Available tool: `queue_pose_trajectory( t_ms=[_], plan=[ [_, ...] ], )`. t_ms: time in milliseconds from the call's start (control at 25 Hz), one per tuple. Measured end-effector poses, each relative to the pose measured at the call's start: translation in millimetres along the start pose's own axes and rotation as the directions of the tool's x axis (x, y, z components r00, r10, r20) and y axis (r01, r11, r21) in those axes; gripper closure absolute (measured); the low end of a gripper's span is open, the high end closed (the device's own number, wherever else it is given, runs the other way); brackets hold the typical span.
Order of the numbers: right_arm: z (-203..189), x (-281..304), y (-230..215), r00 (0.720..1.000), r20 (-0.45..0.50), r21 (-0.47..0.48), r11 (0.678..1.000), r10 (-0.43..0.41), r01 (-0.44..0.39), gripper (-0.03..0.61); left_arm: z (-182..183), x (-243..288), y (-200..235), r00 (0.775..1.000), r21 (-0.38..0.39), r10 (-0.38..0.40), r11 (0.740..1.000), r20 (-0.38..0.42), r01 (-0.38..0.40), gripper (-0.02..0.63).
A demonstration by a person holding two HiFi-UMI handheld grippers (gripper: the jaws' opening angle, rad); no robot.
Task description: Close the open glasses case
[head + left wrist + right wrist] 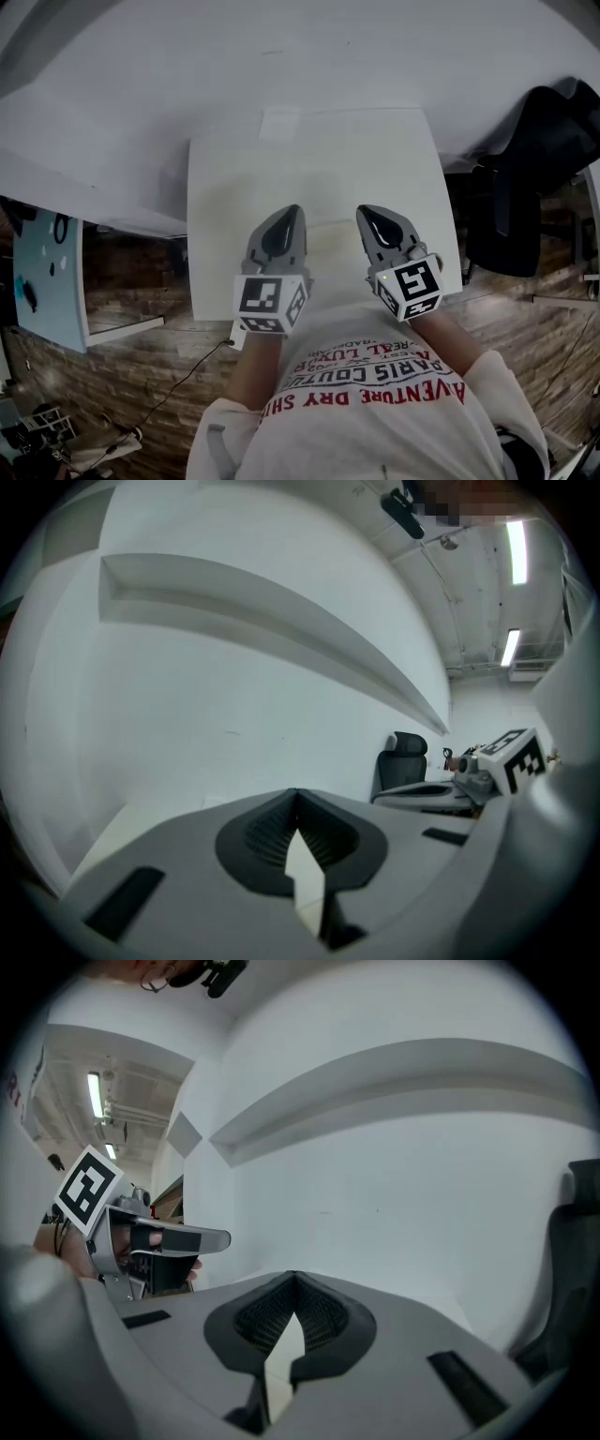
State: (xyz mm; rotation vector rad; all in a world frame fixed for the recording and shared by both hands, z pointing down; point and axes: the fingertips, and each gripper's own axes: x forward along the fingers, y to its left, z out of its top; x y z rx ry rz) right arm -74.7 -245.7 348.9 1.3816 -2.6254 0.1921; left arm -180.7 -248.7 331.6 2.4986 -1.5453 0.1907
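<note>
The white counter [309, 159] fills the middle of the head view. A black office chair [530, 169] stands at 3 o'clock. The left gripper [287, 217] hovers toward 7 o'clock and the right gripper [373, 217] toward 5 o'clock. Both have their fingers pressed together and hold nothing. No glasses case shows in any view, so I cannot tell whether it is open or shut, or how far the job is.

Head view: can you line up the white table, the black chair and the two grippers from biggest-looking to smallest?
1. white table
2. black chair
3. left gripper and right gripper: they look about alike, so it's a tie.
</note>
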Motion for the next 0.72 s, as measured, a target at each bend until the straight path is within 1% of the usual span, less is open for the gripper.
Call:
queue_pose_trajectory(
  t_ms=[240, 720],
  plan=[
    [-3.2, -2.3, -3.6, 1.0, -0.011, 0.021, 1.0, -0.008, 0.008, 0.566, -5.9, 0.6, -2.6, 1.0, -0.007, 0.004, 1.0, -0.015, -0.004, 0.615],
    [-10.4, 1.4, -2.9, 0.999, -0.039, 0.015, 1.0, -0.002, 0.003, 0.566, -13.6, 5.2, -0.5, 0.999, -0.012, 0.002, 1.0, -0.036, -0.003, 0.615]
  ],
)
